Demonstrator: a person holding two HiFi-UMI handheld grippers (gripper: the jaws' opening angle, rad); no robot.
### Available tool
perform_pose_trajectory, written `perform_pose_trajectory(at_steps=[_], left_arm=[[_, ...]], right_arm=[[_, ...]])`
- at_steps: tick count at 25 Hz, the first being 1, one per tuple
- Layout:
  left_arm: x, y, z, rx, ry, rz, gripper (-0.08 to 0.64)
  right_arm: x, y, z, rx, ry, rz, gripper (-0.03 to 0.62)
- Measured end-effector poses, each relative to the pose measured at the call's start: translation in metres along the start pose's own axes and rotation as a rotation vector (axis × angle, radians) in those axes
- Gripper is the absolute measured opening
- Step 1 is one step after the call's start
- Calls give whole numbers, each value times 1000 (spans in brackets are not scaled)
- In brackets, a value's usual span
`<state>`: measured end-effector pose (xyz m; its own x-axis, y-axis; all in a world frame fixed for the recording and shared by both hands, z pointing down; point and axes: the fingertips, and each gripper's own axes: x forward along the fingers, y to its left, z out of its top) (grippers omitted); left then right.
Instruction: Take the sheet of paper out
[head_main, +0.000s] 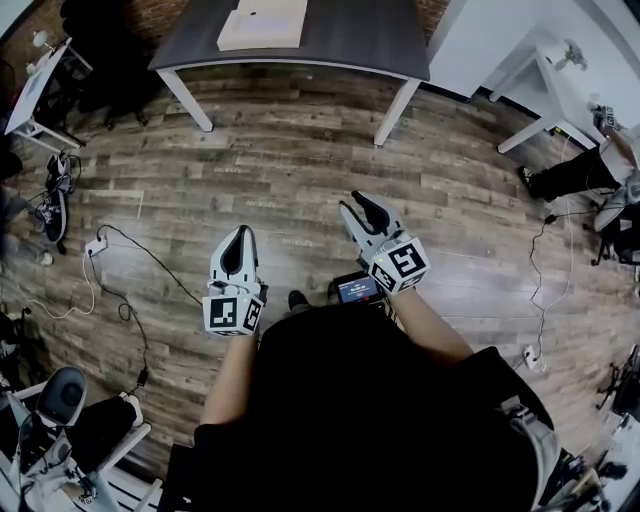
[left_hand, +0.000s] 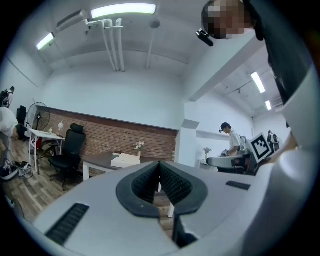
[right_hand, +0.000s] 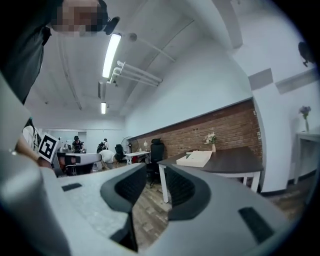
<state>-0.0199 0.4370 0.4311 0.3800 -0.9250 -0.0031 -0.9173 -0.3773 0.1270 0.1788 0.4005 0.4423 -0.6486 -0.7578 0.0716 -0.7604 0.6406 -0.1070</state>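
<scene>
Paper sheet itself can't be picked out; pale flat box (head_main: 262, 24) lies on desk (head_main: 350, 40), left of its middle, well apart from both grippers. L gripper (head_main: 243, 231): fingers pressed together, nothing btwn. R gripper (head_main: 354, 203): fingers spread, empty, over wood floor (head_main: 300, 160).

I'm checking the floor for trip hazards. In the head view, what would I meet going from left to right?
dark shoes → white power strip → left gripper → right gripper → white table
</scene>
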Motion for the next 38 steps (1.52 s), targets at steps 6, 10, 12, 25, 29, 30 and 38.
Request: perform_pose_trajectory(at_steps=[6,10,12,25,29,30,38], left_arm=[[12,-15,-3,-15,14,0,-5],[20,-26,-2,10,20,1,-5],[24,-32,-4,22,26,4,-5],[26,-46,-16,7,37,49,-5],[34,-33,-29,-10,75,48,-5],[39,-28,-32,-16,78,49,-5],[101,39,-48,-63,81,43,-5]], right_arm=[[-15,-15,7,-73,-8,-9,101],[-23,-31,6,-78,-12,-25,79],[-26,-37,5,-73,-19,-20,78],[-47,-74,-18,10,-15,-6,80],[-33,-81,-22,34,-6,-10,80],[-26,-82,-23,36,-1,-10,78],[51,-102,-26,40,54,-26,79]])
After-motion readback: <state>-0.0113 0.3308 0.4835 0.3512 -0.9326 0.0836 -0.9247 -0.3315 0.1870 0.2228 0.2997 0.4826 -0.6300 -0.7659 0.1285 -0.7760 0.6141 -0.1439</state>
